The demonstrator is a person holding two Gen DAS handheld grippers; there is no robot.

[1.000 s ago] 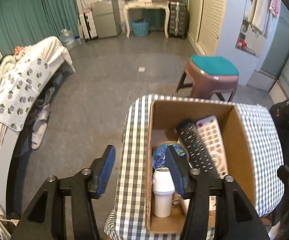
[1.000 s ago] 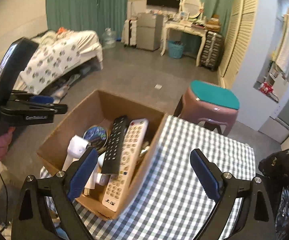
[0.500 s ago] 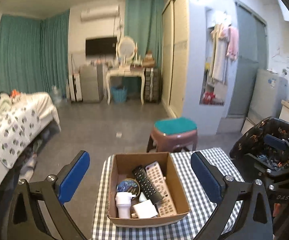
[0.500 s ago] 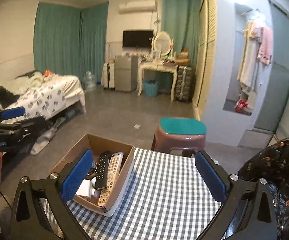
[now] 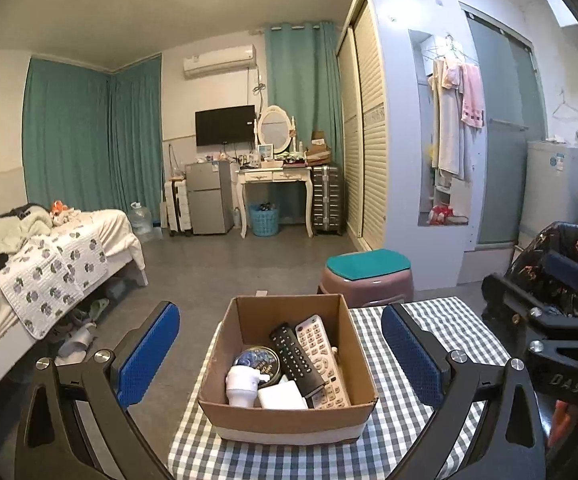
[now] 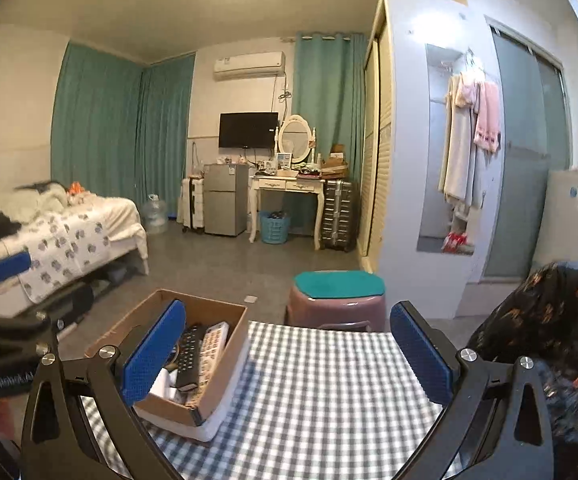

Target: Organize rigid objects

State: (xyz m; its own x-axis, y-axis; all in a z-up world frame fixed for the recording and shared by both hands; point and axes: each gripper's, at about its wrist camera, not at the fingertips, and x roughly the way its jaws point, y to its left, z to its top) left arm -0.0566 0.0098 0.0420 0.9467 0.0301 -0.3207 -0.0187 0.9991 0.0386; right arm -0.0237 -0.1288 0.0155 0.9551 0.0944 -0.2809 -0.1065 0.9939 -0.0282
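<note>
Left wrist view: left gripper (image 5: 279, 354) wide open and empty, raised back from the cardboard box (image 5: 289, 410) on the checked table (image 5: 429, 432), likely for a clear look. Holds 2 remotes (image 5: 309, 356), tin, bottle. Right gripper (image 6: 289, 356) likewise spread, holding nothing, over bare cloth beside the box.

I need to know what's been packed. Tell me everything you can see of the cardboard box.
The cardboard box is brown, open-topped and upright on the checked tablecloth, with a white band around its base. Inside lie a black remote beside a white remote, a round tin, a white bottle and a white block. Neither claw touches it.
</note>
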